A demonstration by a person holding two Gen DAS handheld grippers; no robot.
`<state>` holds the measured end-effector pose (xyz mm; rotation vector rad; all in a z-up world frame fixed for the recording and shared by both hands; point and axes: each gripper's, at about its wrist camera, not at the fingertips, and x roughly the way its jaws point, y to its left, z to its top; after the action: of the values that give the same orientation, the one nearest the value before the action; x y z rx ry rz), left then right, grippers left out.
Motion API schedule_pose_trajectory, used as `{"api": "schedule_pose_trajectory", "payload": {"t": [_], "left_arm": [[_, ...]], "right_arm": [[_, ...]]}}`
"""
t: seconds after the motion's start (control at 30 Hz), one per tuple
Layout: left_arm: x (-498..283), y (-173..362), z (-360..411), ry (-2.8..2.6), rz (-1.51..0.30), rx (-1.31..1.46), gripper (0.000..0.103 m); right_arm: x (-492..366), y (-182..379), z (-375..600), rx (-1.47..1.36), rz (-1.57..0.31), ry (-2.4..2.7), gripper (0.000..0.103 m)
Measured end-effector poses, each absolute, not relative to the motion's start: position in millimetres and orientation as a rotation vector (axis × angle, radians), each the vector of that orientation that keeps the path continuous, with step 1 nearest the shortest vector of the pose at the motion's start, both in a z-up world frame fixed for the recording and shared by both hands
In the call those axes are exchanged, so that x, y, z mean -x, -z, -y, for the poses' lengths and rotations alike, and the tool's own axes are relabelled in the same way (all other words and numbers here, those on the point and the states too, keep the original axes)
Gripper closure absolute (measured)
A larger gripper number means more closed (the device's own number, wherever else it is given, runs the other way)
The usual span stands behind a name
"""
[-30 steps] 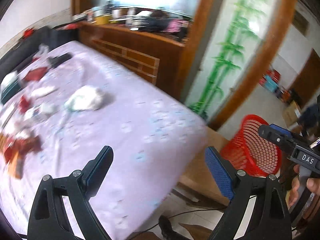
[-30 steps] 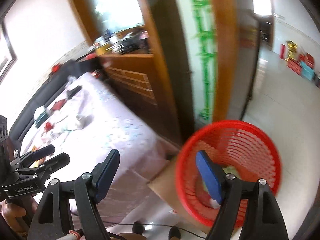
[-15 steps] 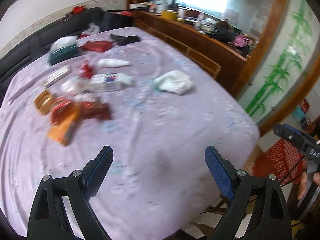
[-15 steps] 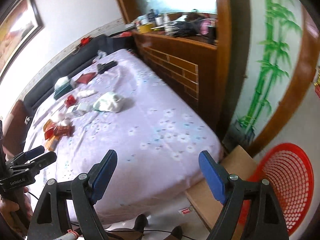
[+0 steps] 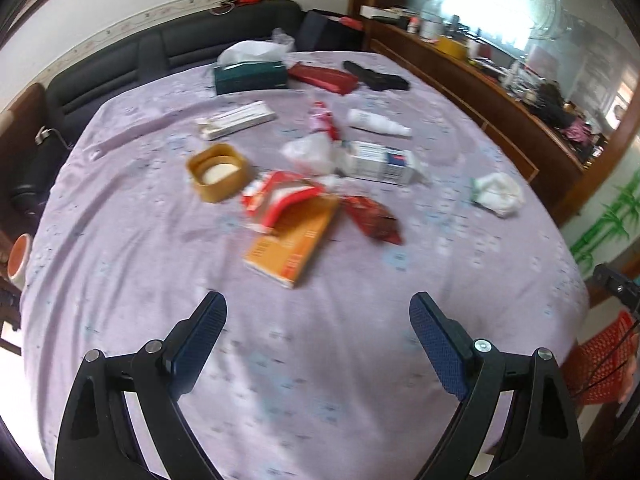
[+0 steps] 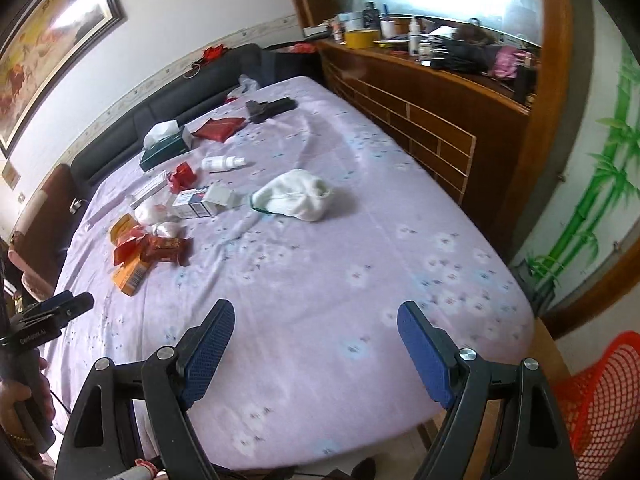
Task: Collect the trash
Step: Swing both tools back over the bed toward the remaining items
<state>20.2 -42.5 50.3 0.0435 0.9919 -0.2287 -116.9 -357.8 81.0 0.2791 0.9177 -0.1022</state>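
Trash lies in a loose heap on the purple bed sheet [image 5: 320, 360]: an orange box [image 5: 288, 244], a red-and-white wrapper [image 5: 280, 196], a dark red wrapper [image 5: 374, 218], a yellow tub [image 5: 218, 172], a white-and-blue carton [image 5: 380, 162] and a crumpled white wad [image 5: 498, 188]. My left gripper [image 5: 317, 308] hangs open over bare sheet just short of the orange box. My right gripper [image 6: 316, 312] is open and empty above the sheet [image 6: 320, 272], well short of the white wad [image 6: 296, 196]. The red mesh basket [image 6: 600, 392] stands on the floor at the bed's right corner.
Farther up the bed lie a green tissue box [image 5: 250, 74], a red pouch [image 5: 322, 77], a black object [image 5: 376, 78] and a white bottle [image 5: 378, 124]. A dark sofa-like headboard [image 5: 160, 52] runs behind. A wooden counter [image 6: 440, 96] borders the right side.
Both views have swung away from the red basket and the doorway onto the bed. The trash heap now sits in front of the left gripper. Both stayed open and empty.
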Motion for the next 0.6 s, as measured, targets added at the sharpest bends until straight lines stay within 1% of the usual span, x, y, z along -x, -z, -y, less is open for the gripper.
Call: {"api": "schedule_pose_trajectory", "payload": {"t": [0.27,0.43,0.6], "left_arm": [[-60,-16,16,0.202,-1.053,-0.078,0.011],[-78,3,18,0.25,-1.087,-0.079,0.011],[-94,17,29,0.279,-1.096,-0.116,0.011]], "right_arm": [[70,-74,325,-0.25,-0.955,0.036,0.016],[40,-61,294,-0.219,-0.989,-0.021,0.016],[8,-45,315,-0.271,-1.021,0.094,0.016]]}}
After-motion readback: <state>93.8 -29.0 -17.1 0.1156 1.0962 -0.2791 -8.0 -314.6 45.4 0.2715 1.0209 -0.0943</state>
